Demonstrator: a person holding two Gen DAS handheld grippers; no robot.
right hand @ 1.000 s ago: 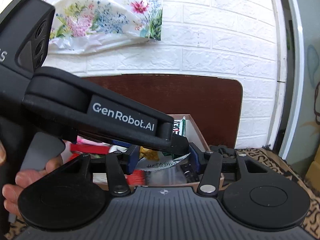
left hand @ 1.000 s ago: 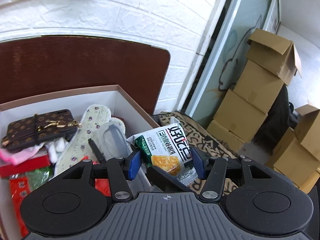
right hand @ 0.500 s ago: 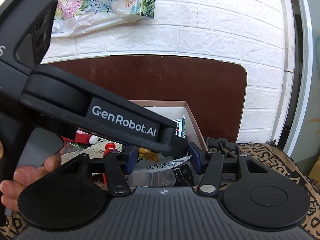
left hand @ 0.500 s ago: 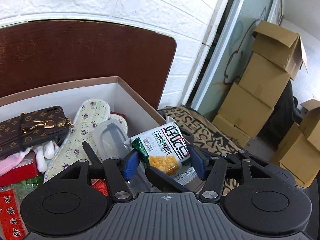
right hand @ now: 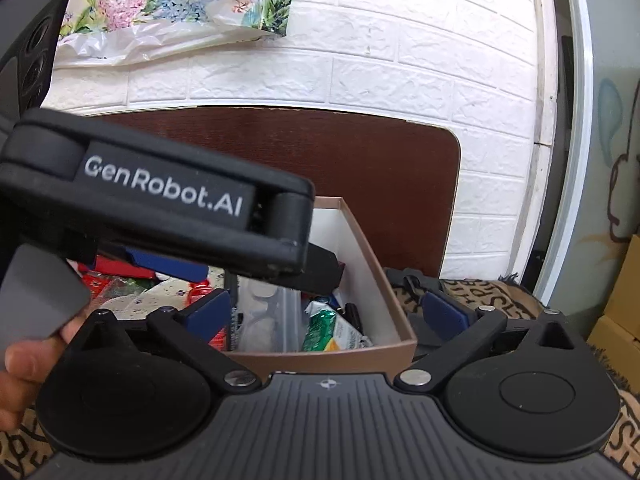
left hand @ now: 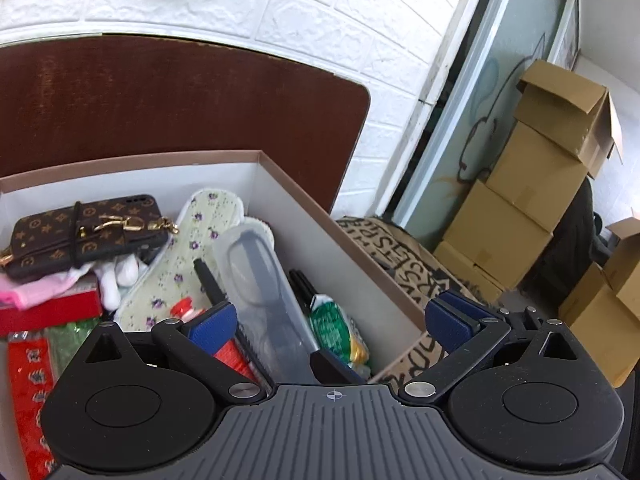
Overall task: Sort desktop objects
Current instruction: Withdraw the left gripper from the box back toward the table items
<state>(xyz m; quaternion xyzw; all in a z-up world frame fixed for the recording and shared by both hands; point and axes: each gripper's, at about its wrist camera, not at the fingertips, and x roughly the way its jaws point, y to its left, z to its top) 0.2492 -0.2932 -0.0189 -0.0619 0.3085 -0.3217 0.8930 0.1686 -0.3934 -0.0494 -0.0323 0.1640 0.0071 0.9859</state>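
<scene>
Snack packet (left hand: pixel 338 330) released into box (left hand: pixel 352 244), left tool (left hand: pixel 332 320) spread above

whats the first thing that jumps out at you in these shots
The cardboard box crammed with odds and ends draws the eye: a brown monogram phone case sits at its back left and a green snack packet lies by its right wall. In the right wrist view, the left gripper, with its white GenRobot.AI lettering, fills the left half, above the box. Stacked cardboard cartons stand far right by the glass door.
</scene>
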